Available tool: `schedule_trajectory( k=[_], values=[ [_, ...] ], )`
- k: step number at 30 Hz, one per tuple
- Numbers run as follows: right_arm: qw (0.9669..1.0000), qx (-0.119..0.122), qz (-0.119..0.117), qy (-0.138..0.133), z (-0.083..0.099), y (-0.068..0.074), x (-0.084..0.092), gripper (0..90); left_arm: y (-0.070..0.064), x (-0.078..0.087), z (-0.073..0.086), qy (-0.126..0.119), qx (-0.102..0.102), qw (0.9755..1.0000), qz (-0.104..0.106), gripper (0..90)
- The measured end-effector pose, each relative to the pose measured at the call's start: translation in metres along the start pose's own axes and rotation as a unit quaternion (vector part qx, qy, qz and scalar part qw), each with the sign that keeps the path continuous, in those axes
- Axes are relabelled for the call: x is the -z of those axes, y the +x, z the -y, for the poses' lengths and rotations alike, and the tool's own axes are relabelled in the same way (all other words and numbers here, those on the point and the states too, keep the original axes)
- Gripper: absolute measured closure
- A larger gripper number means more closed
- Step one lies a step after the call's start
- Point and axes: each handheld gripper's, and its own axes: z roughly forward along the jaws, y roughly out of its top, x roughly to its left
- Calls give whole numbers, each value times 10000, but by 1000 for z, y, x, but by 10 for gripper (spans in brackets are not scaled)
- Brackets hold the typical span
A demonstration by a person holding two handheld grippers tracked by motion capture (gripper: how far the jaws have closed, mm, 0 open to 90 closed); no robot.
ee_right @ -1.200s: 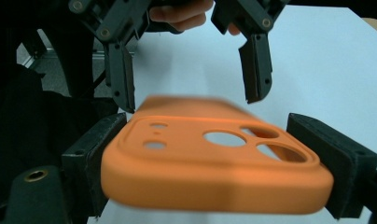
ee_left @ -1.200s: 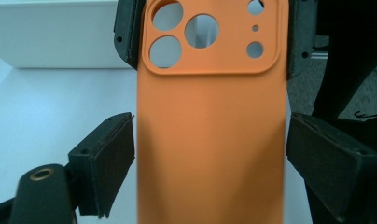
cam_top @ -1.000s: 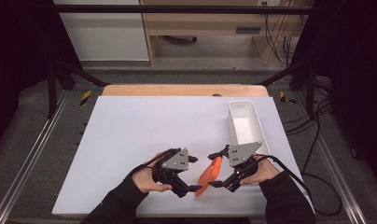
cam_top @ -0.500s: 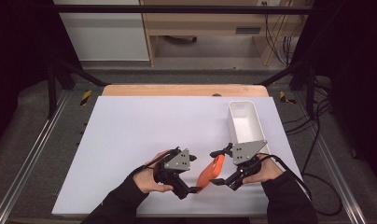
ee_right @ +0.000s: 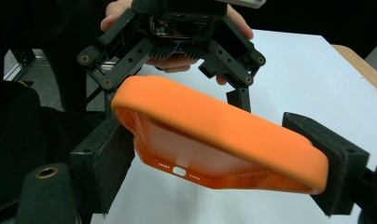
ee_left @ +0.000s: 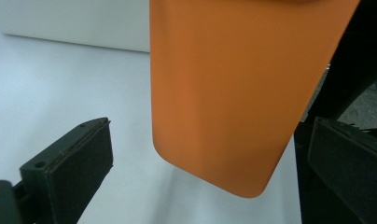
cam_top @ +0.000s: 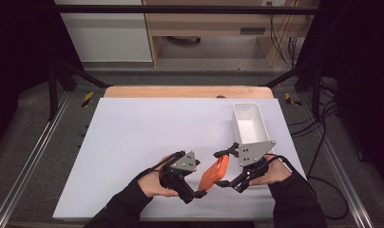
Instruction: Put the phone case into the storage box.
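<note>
I see my right gripper (ee_right: 219, 168) clamped across the orange phone case (ee_right: 224, 140), one pad (ee_right: 109, 158) on each long edge, the case's open side facing the camera with its port cutouts toward me; in the high view that right gripper (cam_top: 228, 183) sits at the near edge of the white table (cam_top: 147, 133), the case (cam_top: 214, 173) lifted and tilted between my two hands; my left gripper (cam_top: 192, 194) is just beside it, jaws spread wide; from the left gripper view the case's smooth back (ee_left: 233, 93) hangs between those parted jaws, its rounded corner pointing down, and I cannot tell whether either pad (ee_left: 77, 163) touches it; in the right gripper view the left gripper (ee_right: 177, 42) faces me from beyond the case, a hand (ee_right: 177, 60) wrapped behind it; farther off, right of centre, a white rectangular bin (cam_top: 249, 126) stands on the table, well past the case; beyond that, the wooden edge (cam_top: 185, 91) of the bench.
</note>
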Motion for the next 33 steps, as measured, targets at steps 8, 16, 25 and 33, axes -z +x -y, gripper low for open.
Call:
schedule_trajectory(
  k=[8, 16, 25, 33],
  values=[
    [9998, 148, -132, 101, -9, 2, -2, 191, -1, 2, -4, 244, -89, 9994, 238, 0],
    [9993, 294, -195, 158, -17, 4, -1, 191, 3, 5, -20, 540, -237, 9975, 396, 0],
    [9988, 368, -266, 196, -20, 6, -1, 191, 4, 1, -31, 914, -375, 9934, 580, 2],
    [9983, 426, -319, 242, -22, 6, -5, 191, 5, -7, -32, 1095, -467, 9903, 717, 33]
  ],
)
